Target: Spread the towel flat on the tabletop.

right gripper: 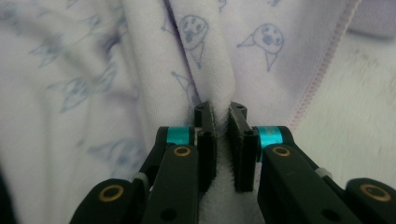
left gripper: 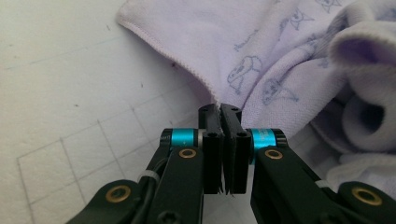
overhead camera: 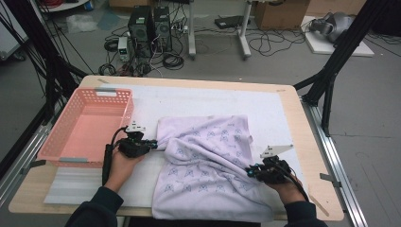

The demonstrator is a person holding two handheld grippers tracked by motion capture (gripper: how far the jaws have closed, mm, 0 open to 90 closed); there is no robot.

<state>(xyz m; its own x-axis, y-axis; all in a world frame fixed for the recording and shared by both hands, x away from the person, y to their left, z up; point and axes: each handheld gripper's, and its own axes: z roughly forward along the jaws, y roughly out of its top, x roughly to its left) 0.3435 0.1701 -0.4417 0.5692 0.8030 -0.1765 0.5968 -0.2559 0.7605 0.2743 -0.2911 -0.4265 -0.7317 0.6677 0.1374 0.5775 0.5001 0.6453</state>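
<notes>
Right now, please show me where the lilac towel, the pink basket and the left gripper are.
lilac towel (overhead camera: 208, 165): high view, on its printed middle.
pink basket (overhead camera: 71, 104): high view, on its left wall.
left gripper (left gripper: 220, 108): left gripper view, between its fingertips, shut on the towel's edge.

dark sleeves; black left gripper (left gripper: 220, 112); cyan bands; brass screws; trailing cable

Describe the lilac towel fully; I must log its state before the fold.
The lilac towel is soft, fleecy cloth printed with small blue-grey cartoon figures and hemmed with a stitched pink edge. It lies rumpled and partly folded on the white mat. The left gripper pinches its edge; the right gripper clamps a raised fold.
</notes>
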